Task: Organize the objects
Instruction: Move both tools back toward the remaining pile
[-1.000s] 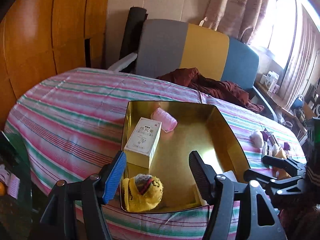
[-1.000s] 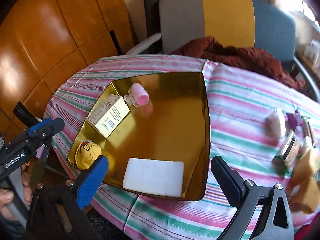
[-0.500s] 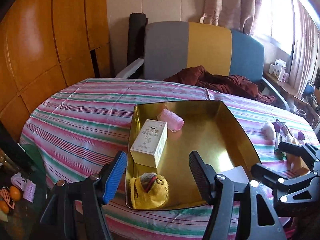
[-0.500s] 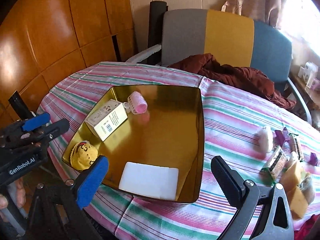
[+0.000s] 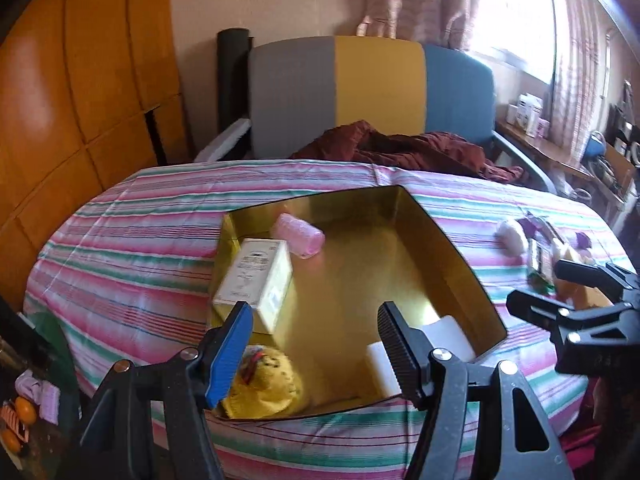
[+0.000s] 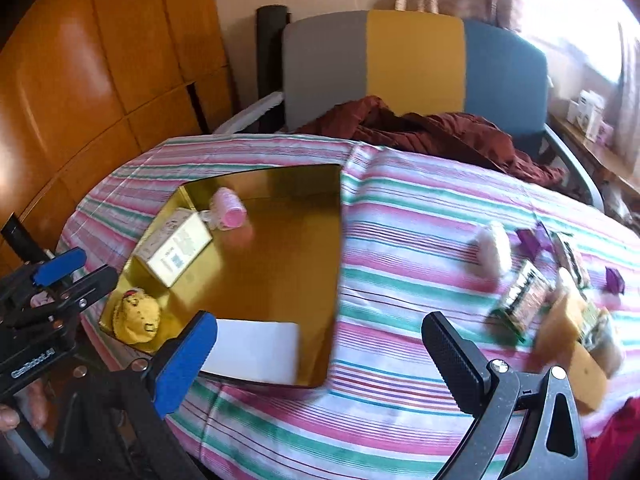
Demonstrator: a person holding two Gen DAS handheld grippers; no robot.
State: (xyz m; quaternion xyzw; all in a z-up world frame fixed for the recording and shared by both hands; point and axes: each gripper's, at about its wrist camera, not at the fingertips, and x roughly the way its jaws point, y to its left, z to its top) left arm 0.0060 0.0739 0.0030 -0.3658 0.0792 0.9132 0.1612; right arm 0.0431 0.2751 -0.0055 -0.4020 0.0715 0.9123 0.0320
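A gold tin box [image 5: 448, 240] [image 6: 338, 248] lies open on the striped tablecloth. Inside it are a cream carton [image 5: 256, 280] [image 6: 176, 250], a pink roller [image 5: 300, 234] [image 6: 228, 210], a yellow plush [image 5: 264, 384] [image 6: 136, 316] and a white block [image 5: 420, 348] [image 6: 252, 350]. My left gripper [image 5: 316, 352] hangs open and empty over the box's near edge. My right gripper [image 6: 320, 356] is open and empty over the cloth at the box's near right corner. Loose items lie on the cloth at the right: a white puff [image 6: 494, 248], a dark packet [image 6: 522, 300], purple pieces [image 6: 532, 240] and yellow sponges [image 6: 576, 340].
A grey, yellow and blue chair [image 5: 372, 92] with a dark red garment [image 5: 404, 148] stands behind the table. Wooden panels [image 5: 80, 100] line the left wall. A shelf with small items [image 5: 528, 116] sits under the bright window at the right. The table's edge drops away at the near left.
Both grippers have drawn back and swung to the right, so the box sits further left and further off in both views. The loose items at the right show more fully. Jaws unchanged.
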